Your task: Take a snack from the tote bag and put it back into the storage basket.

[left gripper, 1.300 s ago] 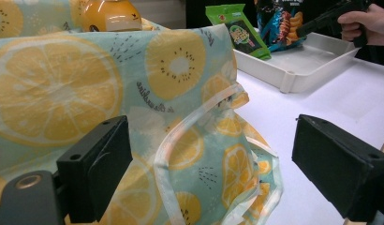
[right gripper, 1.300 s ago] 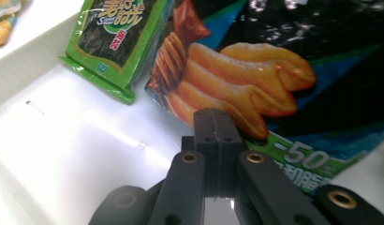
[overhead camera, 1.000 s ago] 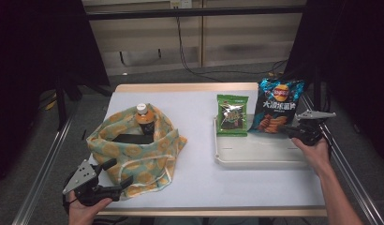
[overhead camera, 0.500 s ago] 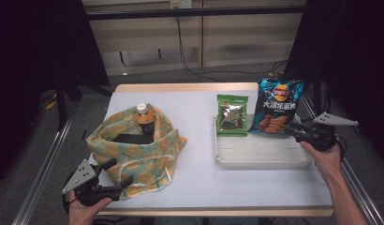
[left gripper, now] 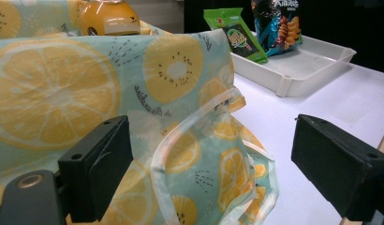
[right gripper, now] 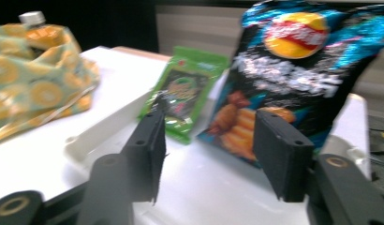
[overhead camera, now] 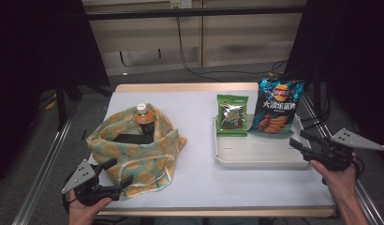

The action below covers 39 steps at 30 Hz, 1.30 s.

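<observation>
Holding my left gripper (overhead camera: 114, 174) at the lemon bag (overhead camera: 134, 154), fingers apart; my right gripper (overhead camera: 303, 140), fingers apart, faces the chips (overhead camera: 276, 108) in the tray (overhead camera: 260, 157).

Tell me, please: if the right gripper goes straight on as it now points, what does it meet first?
Probably the blue chip bag, standing in the white tray straight ahead of the right gripper; depth is unclear.

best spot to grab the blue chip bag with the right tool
Probably the upper edge of the blue chip bag. It stands tilted against the far wall of the white tray, so its crimped top seam is flat, thin and free. Bring the right tool, now open at the tray's right end, in from that side.
</observation>
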Tool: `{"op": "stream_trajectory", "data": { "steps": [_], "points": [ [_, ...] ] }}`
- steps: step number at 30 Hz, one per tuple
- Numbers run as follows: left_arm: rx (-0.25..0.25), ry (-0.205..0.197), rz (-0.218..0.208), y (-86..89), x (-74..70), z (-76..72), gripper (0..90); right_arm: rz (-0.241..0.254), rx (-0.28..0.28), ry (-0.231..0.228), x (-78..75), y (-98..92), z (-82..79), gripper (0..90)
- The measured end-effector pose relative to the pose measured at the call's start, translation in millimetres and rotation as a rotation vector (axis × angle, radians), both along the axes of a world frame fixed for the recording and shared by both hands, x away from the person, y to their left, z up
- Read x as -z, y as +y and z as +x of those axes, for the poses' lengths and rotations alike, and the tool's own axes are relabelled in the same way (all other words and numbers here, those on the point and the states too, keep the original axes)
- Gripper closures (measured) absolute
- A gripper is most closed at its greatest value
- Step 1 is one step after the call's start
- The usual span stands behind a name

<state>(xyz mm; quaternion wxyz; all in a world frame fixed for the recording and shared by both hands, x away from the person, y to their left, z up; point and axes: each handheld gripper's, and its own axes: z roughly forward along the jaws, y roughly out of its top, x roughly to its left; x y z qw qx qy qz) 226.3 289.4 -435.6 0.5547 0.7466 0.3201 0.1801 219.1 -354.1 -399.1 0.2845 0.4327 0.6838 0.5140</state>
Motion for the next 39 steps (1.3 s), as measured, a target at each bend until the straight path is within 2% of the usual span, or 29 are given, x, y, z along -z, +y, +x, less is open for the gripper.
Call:
{"op": "stream_trajectory", "data": {
  "steps": [2, 3, 4, 5, 8, 9, 11, 14, 21, 26, 28, 29, 30, 31, 34, 39],
  "points": [
    [0.010, 0.001, -0.007, -0.3, 0.2, 0.7, 12.8, 0.003, -0.008, -0.003, 0.4, 6.6, -6.2, 42.0],
    [-0.001, 0.003, 0.000, -0.5, -0.5, 0.3, 12.9, 0.000, -0.028, -0.007, -0.1, 16.5, -12.5, 40.8],
    [-0.001, 0.006, -0.001, -0.5, -0.7, 0.5, 12.9, 0.000, -0.028, -0.007, -0.1, 16.5, -12.5, 40.8],
    [0.003, 0.008, -0.006, -0.1, -1.2, 0.5, 13.3, 0.002, -0.034, -0.004, -0.5, 24.9, -15.5, 39.2],
    [-0.001, 0.007, -0.011, -0.2, -2.0, 1.1, 15.5, 0.008, -0.058, -0.009, -1.0, 40.3, -17.5, 37.8],
    [0.001, 0.005, -0.021, -1.3, -3.5, 1.5, 16.2, 0.005, -0.081, -0.008, -1.3, 47.0, -17.0, 37.4],
    [0.009, 0.006, -0.019, -2.2, -5.0, 1.8, 17.8, 0.002, -0.091, -0.009, -1.4, 51.2, -16.1, 37.0],
    [0.017, -0.002, -0.014, -5.9, -8.8, 3.7, 20.3, 0.009, -0.130, -0.011, -0.7, 70.9, -9.4, 37.0],
    [0.043, -0.018, 0.017, -15.3, -20.4, 15.3, 26.7, -0.009, -0.252, -0.017, 0.9, 116.0, 14.7, 47.5],
    [0.045, -0.020, 0.019, -22.9, -28.4, 28.5, 26.8, 0.005, -0.322, 0.008, 5.1, 144.3, 33.8, 53.0],
    [0.063, -0.019, 0.023, -27.6, -30.6, 34.9, 26.8, 0.008, -0.364, 0.027, 7.5, 157.1, 41.3, 55.6],
    [0.063, -0.017, 0.032, -28.9, -31.6, 37.3, 26.8, 0.011, -0.380, 0.032, 8.2, 162.0, 44.2, 55.8],
    [0.074, -0.022, 0.021, -30.0, -31.9, 40.5, 26.8, 0.005, -0.391, 0.038, 8.7, 166.6, 46.8, 56.4],
    [0.062, -0.021, 0.036, -30.3, -32.9, 41.8, 26.8, 0.003, -0.402, 0.040, 9.0, 171.2, 49.2, 56.8],
    [0.066, -0.014, 0.008, -32.4, -35.9, 47.7, 26.8, 0.005, -0.430, 0.046, 9.5, 182.7, 55.7, 57.8],
    [0.070, -0.047, 0.036, -37.1, -43.7, 53.6, 25.7, 0.006, -0.476, 0.055, 9.6, 201.5, 63.7, 58.8]
  ]
}}
